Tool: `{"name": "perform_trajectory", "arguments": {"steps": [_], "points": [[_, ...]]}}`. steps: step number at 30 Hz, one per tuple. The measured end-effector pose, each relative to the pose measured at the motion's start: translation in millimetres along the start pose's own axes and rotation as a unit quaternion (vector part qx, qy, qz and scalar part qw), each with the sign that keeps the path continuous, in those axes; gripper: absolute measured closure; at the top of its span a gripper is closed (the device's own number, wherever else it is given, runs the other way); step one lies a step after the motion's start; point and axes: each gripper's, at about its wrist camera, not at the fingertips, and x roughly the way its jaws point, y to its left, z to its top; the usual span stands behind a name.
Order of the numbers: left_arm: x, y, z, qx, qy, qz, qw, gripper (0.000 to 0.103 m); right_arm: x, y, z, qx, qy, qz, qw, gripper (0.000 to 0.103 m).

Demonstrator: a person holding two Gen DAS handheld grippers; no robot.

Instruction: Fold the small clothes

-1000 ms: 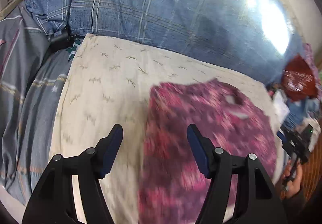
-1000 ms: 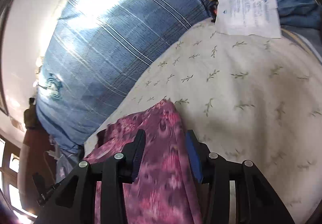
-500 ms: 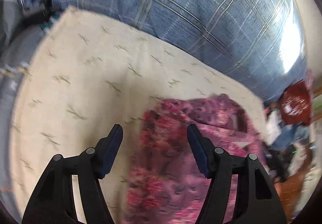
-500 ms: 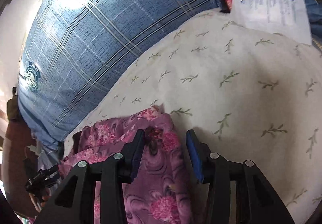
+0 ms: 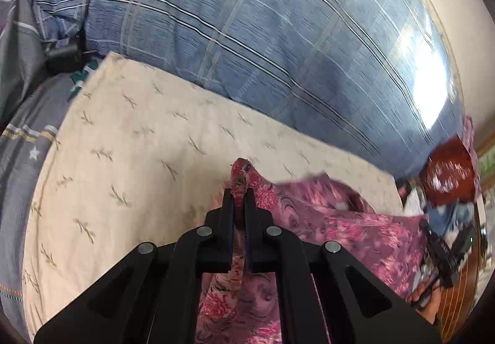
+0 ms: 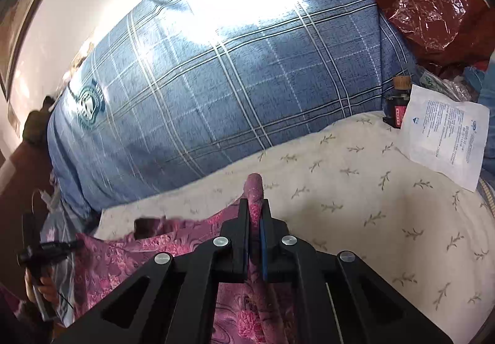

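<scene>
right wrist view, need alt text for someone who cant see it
The right tongs are shut on a bunched corner of a pink floral garment above a cream leaf-print cloth. Behind lies a blue plaid pillow; a white printed sheet rests at right, and the left tongs show at far left.

Pink garment [image 5: 355, 229] — lower edge cropped

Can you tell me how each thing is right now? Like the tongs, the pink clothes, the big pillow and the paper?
Left tongs: shut, pinching a corner of the cloth.
Right tongs: shut, pinching another corner.
Pink flowery cloth: rumpled, not yet folded, lying on the cream sheet.
Blue checked pillow: lying behind the sheet.
White paper: flat on the sheet's edge.
Small dark bottle: upright, cap on.
</scene>
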Motion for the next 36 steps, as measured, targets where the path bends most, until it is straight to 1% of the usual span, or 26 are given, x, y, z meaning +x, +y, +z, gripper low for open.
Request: {"name": "perform_trajectory", "arguments": {"steps": [2, 3, 5, 7, 8, 9, 10, 11, 13, 14, 15, 16, 17, 19, 20, 21, 22, 23, 25, 27, 29, 31, 32, 33, 35, 36], "points": [[13.5, 10.5, 4.3, -0.013, 0.005, 0.016, 0.9998, 0.100, 16.9, -9.1, 0.2, 0.016, 0.008, -0.012, 1.000, 0.098], [27.4, 16.0, 4.5, -0.022, 0.019, 0.031, 0.9991, 0.100, 28.2, -15.5, -2.5, 0.026, 0.020, -0.019, 0.999, 0.098], [48.6, 22.8, 0.2, -0.026, 0.050, 0.054, 0.9969, 0.099, 54.3, -30.3, -10.6, 0.047, 0.061, -0.033, 0.996, 0.098], [57.5, 24.0, -4.0, -0.027, 0.066, 0.063, 0.9954, 0.099, 70.7, -38.0, -20.5, 0.060, 0.098, -0.053, 0.992, 0.095], [53.2, 22.1, -4.5, -0.024, 0.060, 0.064, 0.9959, 0.098, 70.9, -38.2, -22.7, 0.062, 0.102, -0.056, 0.991, 0.092], [46.0, 18.6, -4.5, -0.015, 0.052, 0.063, 0.9966, 0.098, 64.2, -35.6, -22.3, 0.058, 0.092, -0.064, 0.992, 0.091], [34.6, 12.4, -4.5, 0.001, 0.038, 0.071, 0.9967, 0.098, 54.1, -31.5, -20.3, 0.050, 0.076, -0.072, 0.993, 0.091], [21.1, 3.9, -5.3, 0.024, 0.019, 0.085, 0.9959, 0.097, 40.5, -25.2, -18.0, 0.037, 0.054, -0.067, 0.996, 0.091], [-4.0, -13.6, -12.0, 0.074, -0.017, 0.080, 0.9939, 0.086, 17.2, -13.8, -17.3, 0.015, 0.027, -0.039, 0.999, 0.090], [-14.1, -21.7, -18.8, 0.100, -0.035, 0.077, 0.9914, 0.062, 7.5, -8.4, -20.3, 0.007, 0.021, -0.018, 1.000, 0.089], [-20.8, -30.5, -28.2, 0.124, -0.047, 0.083, 0.9878, 0.036, 2.4, -5.4, -24.4, 0.003, 0.023, -0.008, 1.000, 0.087], [-21.6, -39.7, -39.4, 0.148, -0.050, 0.086, 0.9840, 0.032, 2.2, -5.0, -30.7, 0.004, 0.031, -0.003, 0.999, 0.085], [-14.5, -46.2, -47.1, 0.166, -0.036, 0.083, 0.9820, 0.032, 9.3, -8.0, -40.5, 0.011, 0.055, -0.004, 0.998, 0.080], [14.9, -48.9, -63.4, 0.170, 0.030, 0.088, 0.9810, 0.033, 38.1, -21.2, -62.6, 0.031, 0.129, -0.037, 0.990, 0.081], [27.0, -45.4, -69.1, 0.163, 0.060, 0.095, 0.9801, 0.037, 33.3, -23.1, -66.1, 0.034, 0.105, -0.034, 0.993, 0.085], [34.2, -42.5, -74.3, 0.157, 0.077, 0.107, 0.9789, 0.041, 24.9, -21.5, -65.6, 0.035, 0.090, -0.041, 0.994, 0.082], [28.4, -40.3, -77.0, 0.153, 0.063, 0.112, 0.9798, 0.041, 15.9, -16.9, -62.8, 0.040, 0.097, -0.047, 0.993, 0.081], [17.8, -38.8, -78.0, 0.147, 0.055, 0.103, 0.9822, 0.041, 6.0, -13.4, -62.1, 0.044, 0.090, -0.035, 0.994, 0.081], [-7.4, -34.0, -79.4, 0.130, 0.047, 0.065, 0.9883, 0.041, -21.6, -2.3, -65.8, 0.029, 0.067, -0.004, 0.997, 0.080], [-35.9, -29.7, -89.2, 0.131, 0.029, 0.040, 0.9901, 0.041, -46.2, 9.3, -79.4, -0.005, 0.055, 0.002, 0.998, 0.077], [-44.6, -26.6, -102.1, 0.142, 0.031, 0.033, 0.9888, 0.041, -48.6, 10.8, -97.0, -0.025, 0.066, -0.009, 0.997, 0.070], [-34.1, -18.3, -117.9, 0.146, 0.062, 0.038, 0.9866, 0.041, -31.5, 3.9, -115.6, -0.030, 0.116, -0.046, 0.992, 0.069], [-26.4, -15.6, -126.7, 0.144, 0.083, 0.049, 0.9849, 0.041, -31.4, 1.6, -119.9, -0.028, 0.108, -0.051, 0.992, 0.069], [-21.9, -11.3, -133.3, 0.143, 0.092, 0.055, 0.9839, 0.040, -36.1, 5.1, -118.7, -0.027, 0.095, -0.058, 0.993, 0.068], [-30.4, -7.4, -131.1, 0.136, 0.082, 0.050, 0.9860, 0.041, -40.4, 18.2, -114.3, -0.029, 0.099, -0.086, 0.991, 0.066], [-36.7, -3.8, -126.6, 0.123, 0.082, 0.043, 0.9881, 0.041, -45.0, 26.5, -112.6, -0.034, 0.089, -0.083, 0.992, 0.066]]}}
